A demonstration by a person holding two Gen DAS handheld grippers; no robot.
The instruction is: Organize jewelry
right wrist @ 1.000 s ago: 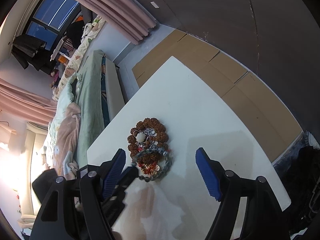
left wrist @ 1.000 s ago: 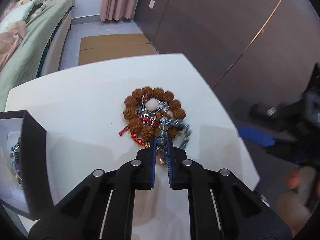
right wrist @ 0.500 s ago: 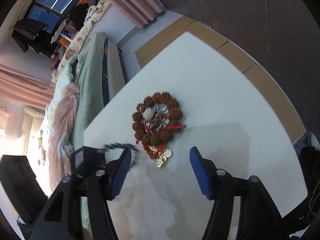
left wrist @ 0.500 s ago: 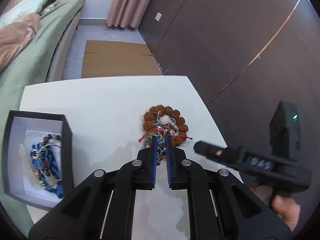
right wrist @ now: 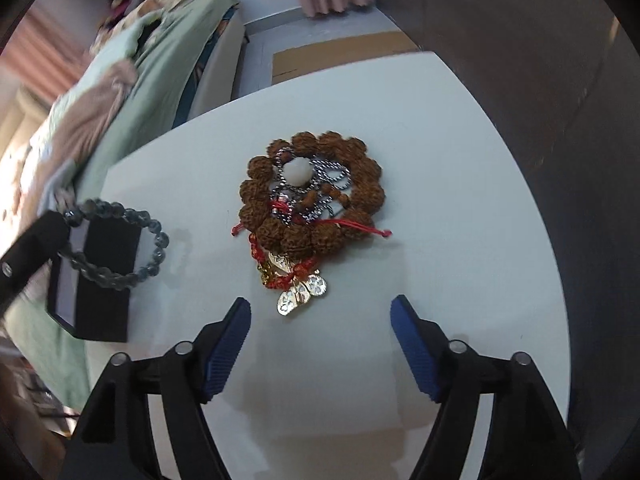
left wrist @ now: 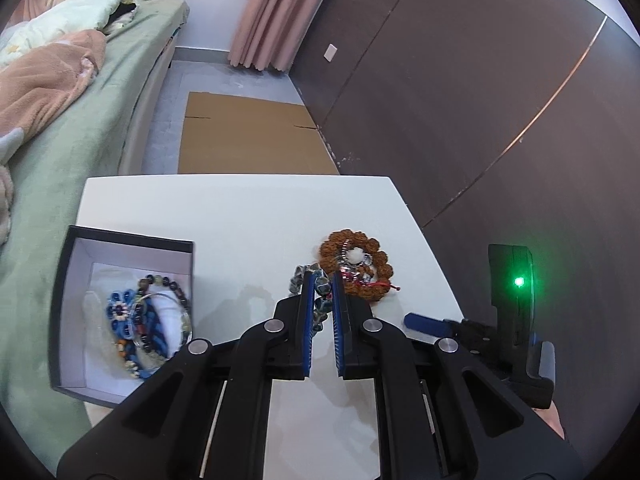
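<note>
My left gripper (left wrist: 321, 280) is shut on a grey-blue bead bracelet (left wrist: 316, 286) and holds it above the white table (left wrist: 240, 216). In the right wrist view the bracelet (right wrist: 158, 240) hangs from the left gripper's tip over the black jewelry box (right wrist: 104, 280). The pile (right wrist: 312, 200) of brown seed beads, silver chain, red cord and gold charms lies on the table; it also shows in the left wrist view (left wrist: 356, 264). My right gripper (right wrist: 320, 320) is open and empty, just short of the pile. The box (left wrist: 120, 312) holds several bracelets.
A bed with green and tan bedding (left wrist: 60, 92) runs along the table's left side. Flat cardboard (left wrist: 248, 140) lies on the floor beyond the table. A dark wall (left wrist: 480, 100) stands to the right.
My left gripper lifted the grey-blue bracelet off the pile and carried it back and left toward the box. My right gripper moved closer to the pile, still open.
</note>
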